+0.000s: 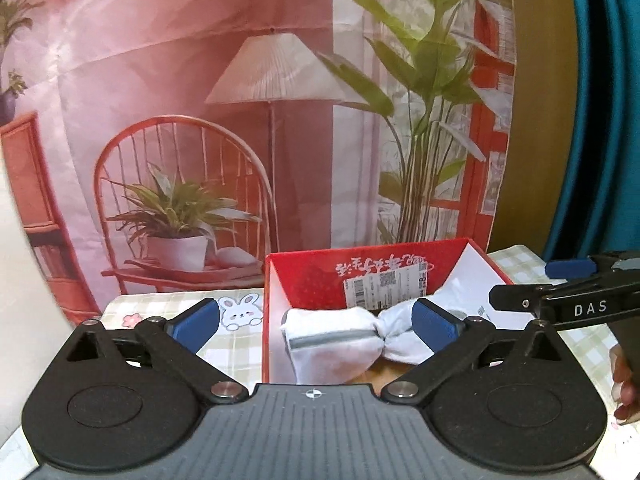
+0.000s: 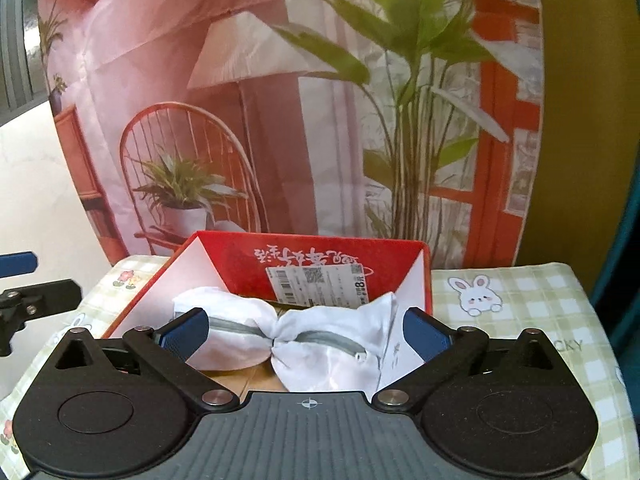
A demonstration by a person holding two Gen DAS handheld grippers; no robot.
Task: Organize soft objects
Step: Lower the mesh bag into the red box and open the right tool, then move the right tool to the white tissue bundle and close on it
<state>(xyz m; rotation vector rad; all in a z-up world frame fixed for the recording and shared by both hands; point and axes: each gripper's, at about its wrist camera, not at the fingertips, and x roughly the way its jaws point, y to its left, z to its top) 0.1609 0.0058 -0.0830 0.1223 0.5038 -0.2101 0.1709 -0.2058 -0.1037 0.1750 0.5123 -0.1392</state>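
1. The left gripper (image 1: 316, 318) filled the bottom of the left wrist view, its jaws spread wide and pinching nothing.
2. The right gripper (image 2: 305, 332) filled the bottom of the right wrist view, its jaws likewise spread wide and empty.
3. The socks (image 1: 340, 342), white with a grey stripe and twisted at the middle like a bow, lay inside the red box (image 1: 276, 280), at lower centre of both views.
4. In each view the socks showed between the blue pads (image 1: 198, 322), beyond them and not touched by them.
5. A white label (image 2: 318, 284) was stuck to the box's far inner wall, above the socks.
6. The box stood on a green checked cloth (image 2: 532, 300) printed with rabbits.
7. The right gripper's arm, black and marked DAS, entered at the right edge of the left wrist view, with a hand (image 1: 624, 384) below it.
8. A backdrop (image 1: 240, 100) printed with a lamp, a chair and plants hung behind the box, filling the upper part of both views.
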